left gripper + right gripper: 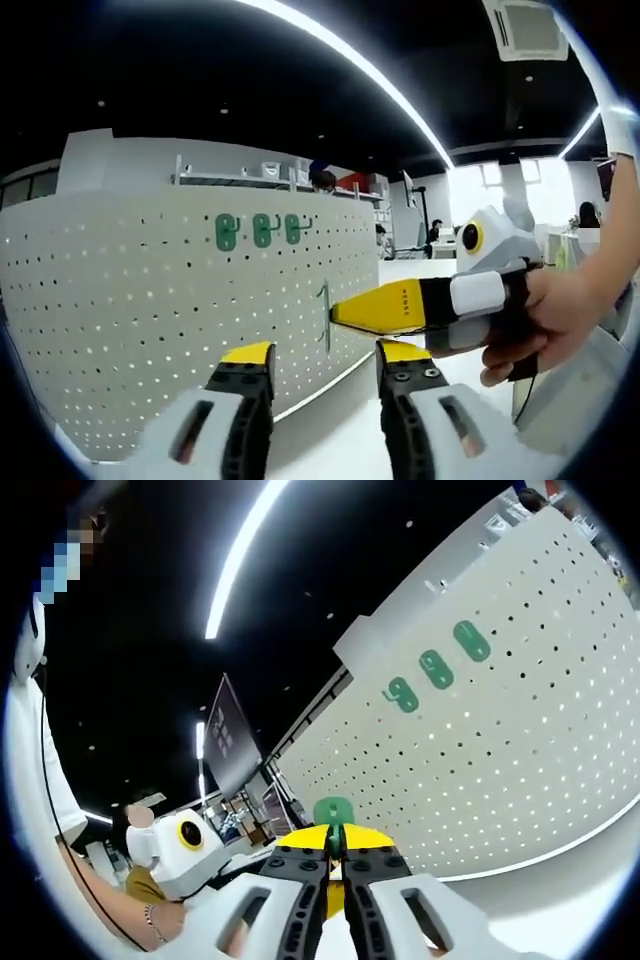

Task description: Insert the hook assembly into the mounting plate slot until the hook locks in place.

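Right gripper view gives us the right gripper point(335, 865) clamped on a green hook point(333, 811) near the pegboard point(520, 770) — our left gripper point(322, 365) gapes, holding nothing.

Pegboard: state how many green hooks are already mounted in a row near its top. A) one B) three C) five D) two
B: three green hooks sit side by side in the upper part of the white pegboard in the left gripper view, while the right gripper brings a fourth green hook up to the board lower down.
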`<state>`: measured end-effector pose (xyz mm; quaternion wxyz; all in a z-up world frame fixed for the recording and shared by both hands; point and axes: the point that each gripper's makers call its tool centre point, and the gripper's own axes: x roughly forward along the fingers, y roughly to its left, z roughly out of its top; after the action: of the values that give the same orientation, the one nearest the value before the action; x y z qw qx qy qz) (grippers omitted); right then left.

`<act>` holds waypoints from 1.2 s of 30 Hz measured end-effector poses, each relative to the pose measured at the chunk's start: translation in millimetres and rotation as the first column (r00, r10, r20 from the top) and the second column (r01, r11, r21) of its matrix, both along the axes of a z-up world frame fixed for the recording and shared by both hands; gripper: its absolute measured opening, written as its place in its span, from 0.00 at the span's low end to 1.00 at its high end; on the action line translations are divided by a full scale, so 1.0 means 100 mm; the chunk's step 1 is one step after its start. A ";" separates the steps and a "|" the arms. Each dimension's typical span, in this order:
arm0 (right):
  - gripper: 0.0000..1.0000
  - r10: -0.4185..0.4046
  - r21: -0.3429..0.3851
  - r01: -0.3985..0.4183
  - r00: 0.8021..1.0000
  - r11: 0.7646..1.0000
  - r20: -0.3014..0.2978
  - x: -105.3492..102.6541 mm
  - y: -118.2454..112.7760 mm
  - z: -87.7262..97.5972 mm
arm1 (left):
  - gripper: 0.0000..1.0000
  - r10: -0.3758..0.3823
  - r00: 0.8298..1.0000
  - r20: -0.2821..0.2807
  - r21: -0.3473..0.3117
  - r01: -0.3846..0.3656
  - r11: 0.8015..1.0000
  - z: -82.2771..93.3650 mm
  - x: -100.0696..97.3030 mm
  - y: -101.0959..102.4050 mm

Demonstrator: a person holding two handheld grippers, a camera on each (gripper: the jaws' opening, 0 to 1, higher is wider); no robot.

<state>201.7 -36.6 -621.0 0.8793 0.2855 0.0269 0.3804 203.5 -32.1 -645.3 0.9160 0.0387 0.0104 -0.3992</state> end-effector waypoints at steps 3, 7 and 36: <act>0.00 -0.004 -0.003 0.004 1.000 1.000 -0.001 0.00 -0.01 0.00 | 0.58 -0.001 1.000 -0.010 0.008 0.001 1.000 -0.03 0.00 0.00; 0.00 -0.012 -0.016 0.012 1.000 1.000 0.006 0.00 -0.02 0.00 | 0.66 0.010 1.000 -0.026 0.016 -0.009 1.000 -0.08 0.01 0.02; 0.00 -0.134 -0.327 0.193 0.972 0.925 0.194 0.24 -0.33 0.11 | 0.67 0.032 0.997 -0.069 0.032 -0.030 0.999 -0.19 0.02 0.20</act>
<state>226.2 -69.3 -610.1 0.9433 0.0959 -0.0051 0.3176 205.3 -11.8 -664.5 0.9205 0.0386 0.0490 -0.3858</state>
